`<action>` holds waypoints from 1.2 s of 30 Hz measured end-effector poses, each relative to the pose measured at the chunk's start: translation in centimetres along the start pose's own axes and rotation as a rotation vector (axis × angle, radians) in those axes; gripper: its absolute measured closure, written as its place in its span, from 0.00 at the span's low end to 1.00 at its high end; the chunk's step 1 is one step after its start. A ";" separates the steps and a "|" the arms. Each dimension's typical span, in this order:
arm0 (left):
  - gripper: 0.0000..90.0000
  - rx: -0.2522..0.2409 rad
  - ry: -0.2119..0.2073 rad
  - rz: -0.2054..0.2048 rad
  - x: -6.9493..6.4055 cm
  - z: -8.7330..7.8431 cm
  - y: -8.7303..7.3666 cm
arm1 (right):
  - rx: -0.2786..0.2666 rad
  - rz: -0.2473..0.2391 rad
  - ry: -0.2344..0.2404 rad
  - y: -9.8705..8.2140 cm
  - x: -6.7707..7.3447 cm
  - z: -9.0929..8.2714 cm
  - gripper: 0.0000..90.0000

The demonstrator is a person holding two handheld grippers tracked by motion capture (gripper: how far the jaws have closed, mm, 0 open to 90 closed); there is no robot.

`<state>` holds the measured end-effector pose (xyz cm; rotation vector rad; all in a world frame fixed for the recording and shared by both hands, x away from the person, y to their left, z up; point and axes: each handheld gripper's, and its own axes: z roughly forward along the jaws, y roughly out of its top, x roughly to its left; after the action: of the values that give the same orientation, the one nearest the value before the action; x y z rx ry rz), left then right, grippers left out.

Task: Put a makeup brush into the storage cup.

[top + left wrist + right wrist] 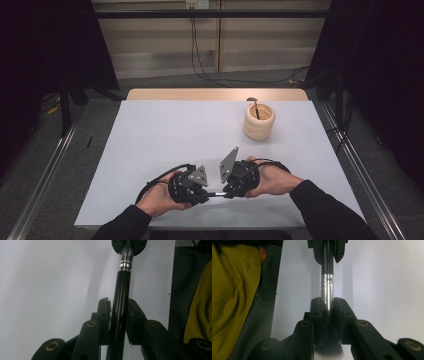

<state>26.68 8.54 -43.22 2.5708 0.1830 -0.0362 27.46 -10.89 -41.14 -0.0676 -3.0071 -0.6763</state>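
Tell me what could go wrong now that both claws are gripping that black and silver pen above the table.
1. The left claw clamps the pen by its glossy black barrel; that smooth surface might slip if the hands pull apart.
2. The right claw grips the silver end near the ringed joint, so a sideways twist could strain that joint.
3. The pen is held above the white table, far from the wooden holder; if either grip fails it may drop and roll.

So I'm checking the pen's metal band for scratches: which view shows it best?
The left gripper view: the ringed silver band is sharp and well lit on the pen. The right gripper view shows it too, but dimmer and glary. In the high view the pen is a thin sliver between the grippers.
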 end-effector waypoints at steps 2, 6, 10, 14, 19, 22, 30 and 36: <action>0.85 -0.001 -0.004 -0.012 0.1 0.1 0.0 | -0.008 -0.008 -0.007 0.0 0.0 0.1 0.86; 0.87 0.013 -0.030 -0.003 0.1 0.2 0.1 | -0.011 -0.009 -0.011 -0.1 -0.1 0.0 0.85; 0.88 0.010 -0.037 -0.003 0.0 0.3 0.1 | -0.011 -0.001 -0.015 -0.2 0.0 0.0 0.83; 0.88 0.001 -0.046 -0.009 0.0 0.2 0.0 | -0.017 0.003 -0.012 -0.3 0.0 0.0 0.83; 0.88 -0.016 -0.049 -0.018 0.0 0.2 0.0 | -0.042 0.001 -0.002 -0.4 -0.1 -0.1 0.70; 0.88 -0.014 -0.051 -0.018 0.0 0.1 0.0 | -0.061 -0.005 -0.012 -0.7 -0.1 0.0 0.65; 0.88 -0.035 -0.055 -0.031 -0.1 -0.3 -0.2 | -0.122 0.027 -0.046 -1.2 -0.2 -0.5 0.33; 0.88 -0.067 -0.053 -0.050 -0.2 -0.6 -0.5 | -0.178 0.078 -0.082 -1.7 -0.2 -1.1 0.15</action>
<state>26.36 9.26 -43.02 2.4954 0.2243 -0.1153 27.58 -12.92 -40.87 -0.2246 -2.9935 -0.9527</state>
